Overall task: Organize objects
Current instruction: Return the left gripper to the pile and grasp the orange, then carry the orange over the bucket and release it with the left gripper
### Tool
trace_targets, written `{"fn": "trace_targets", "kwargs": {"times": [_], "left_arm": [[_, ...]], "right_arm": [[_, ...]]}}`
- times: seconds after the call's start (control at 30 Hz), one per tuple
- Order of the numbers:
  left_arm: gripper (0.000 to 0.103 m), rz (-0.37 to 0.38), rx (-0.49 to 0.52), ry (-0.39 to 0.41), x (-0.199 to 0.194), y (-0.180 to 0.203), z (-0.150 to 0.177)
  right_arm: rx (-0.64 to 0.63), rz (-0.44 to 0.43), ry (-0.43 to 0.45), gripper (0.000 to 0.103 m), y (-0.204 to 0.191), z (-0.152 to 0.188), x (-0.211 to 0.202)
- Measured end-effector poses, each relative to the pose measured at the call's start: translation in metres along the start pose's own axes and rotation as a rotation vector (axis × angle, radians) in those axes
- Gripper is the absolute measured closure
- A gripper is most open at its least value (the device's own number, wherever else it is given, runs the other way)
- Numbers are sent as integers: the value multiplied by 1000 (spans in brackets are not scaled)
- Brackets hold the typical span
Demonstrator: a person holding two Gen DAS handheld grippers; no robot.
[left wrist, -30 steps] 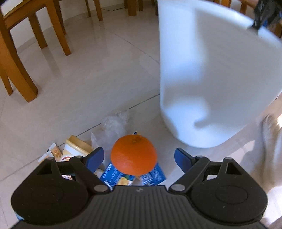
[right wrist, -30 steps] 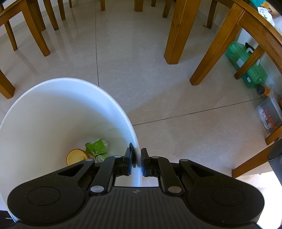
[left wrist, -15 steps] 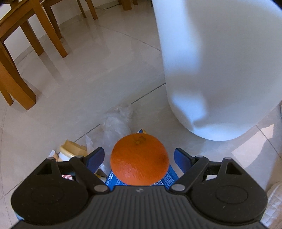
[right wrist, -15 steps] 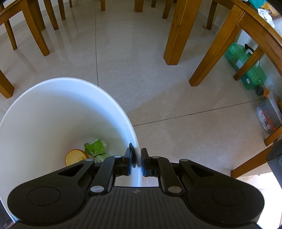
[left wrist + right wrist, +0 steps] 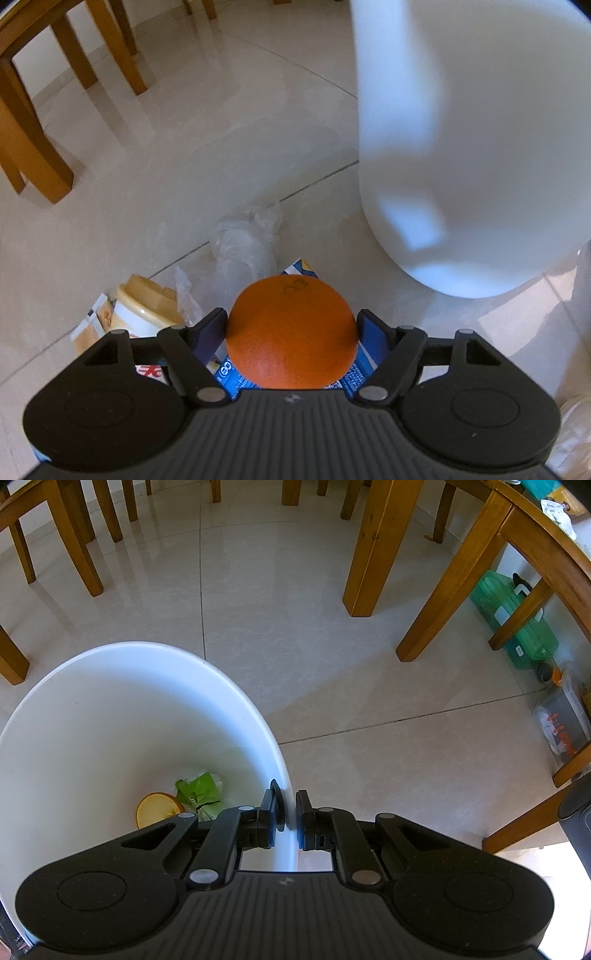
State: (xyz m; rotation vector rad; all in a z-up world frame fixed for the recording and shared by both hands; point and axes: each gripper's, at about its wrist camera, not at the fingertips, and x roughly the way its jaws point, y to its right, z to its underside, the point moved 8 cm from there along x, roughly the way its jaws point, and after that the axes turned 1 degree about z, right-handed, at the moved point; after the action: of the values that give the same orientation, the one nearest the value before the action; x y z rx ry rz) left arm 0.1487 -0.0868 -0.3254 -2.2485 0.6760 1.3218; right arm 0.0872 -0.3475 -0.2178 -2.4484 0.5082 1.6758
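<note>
Half-hidden litter lies under the orange [image 5: 291, 332] on the pale tiled floor [image 5: 166, 166]; left claw [image 5: 293, 332] closing against the fruit, right claw [image 5: 290, 816] clenched on the white bin [image 5: 110, 709] rim

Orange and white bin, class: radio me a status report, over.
Left gripper closing, pads at the orange. Right gripper shut on the white bin rim. Blue carton and clear plastic wrap crowd the orange.

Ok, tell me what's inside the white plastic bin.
At the bottom of the white plastic bin lie a round orange-yellow lid and crumpled green packaging. The right gripper, clamped on the rim, hides part of the bottom.
</note>
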Motion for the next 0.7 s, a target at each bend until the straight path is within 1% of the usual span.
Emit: {"fn": "trace_targets", "kwargs": {"times": [0.17, 0.33, 0.6, 0.7], "left_arm": [[28, 32, -31, -1, -14, -8, -5], [30, 34, -17, -12, -22, -12, -5], [31, 55, -31, 25, -43, -16, -19], [31, 65, -13, 31, -56, -15, -28]], "right_arm": [[2, -4, 0, 90, -1, 0, 0], [1, -2, 0, 90, -1, 0, 1], [-2, 0, 1, 90, -1, 1, 0], [0, 1, -1, 90, -1, 0, 0]]}}
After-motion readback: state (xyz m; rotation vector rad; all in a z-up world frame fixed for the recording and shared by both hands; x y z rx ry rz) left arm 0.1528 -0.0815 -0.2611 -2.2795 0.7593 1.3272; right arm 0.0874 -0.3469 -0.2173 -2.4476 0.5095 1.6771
